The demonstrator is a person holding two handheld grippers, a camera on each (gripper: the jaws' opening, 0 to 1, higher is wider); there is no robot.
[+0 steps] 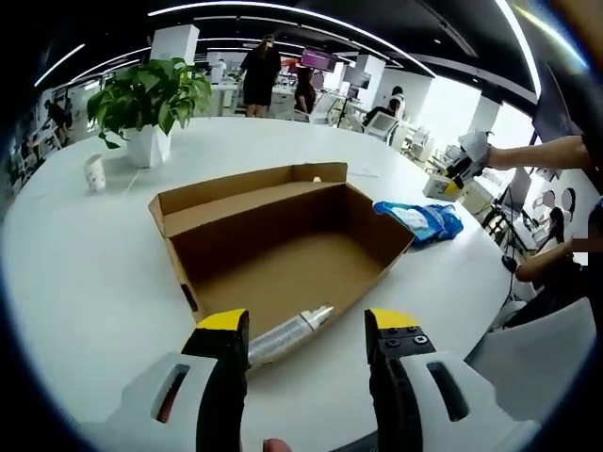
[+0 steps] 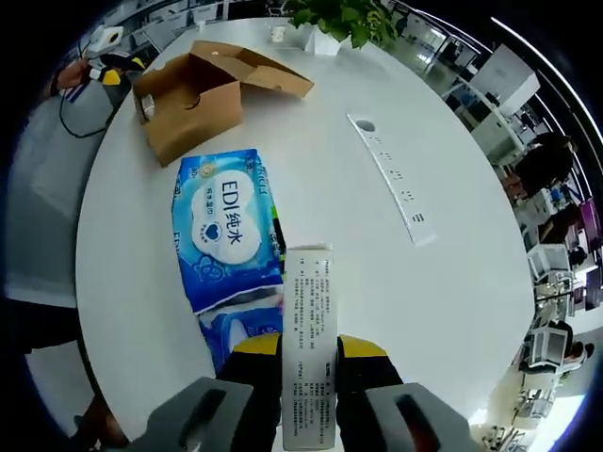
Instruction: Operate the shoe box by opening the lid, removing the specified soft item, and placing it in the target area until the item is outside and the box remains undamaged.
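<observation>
Box: open cardboard shoe box on a white round table, lid flap folded back behind it; in the right gripper view the same box sits at the table's far side.
Box contents: a silver tube lies along the near wall, inside the box by the look of it.
Left gripper: left gripper hovers at the box's near edge, its yellow-tipped jaws spread apart with nothing between them; the tube's end lies just by the left jaw.
Right gripper: right gripper has its jaws closed against a narrow white printed carton, which points forward over the table.
Soft item: blue wipes pack, outside the box, lies flat on the table just left of the carton; a second blue pack rests partly under its near end. In the left gripper view the blue packs lie just right of the box.
Table extras: potted plant and a paper cup beyond the box; a white power strip to the right.
Background: open-plan office, people standing and seated at desks.
</observation>
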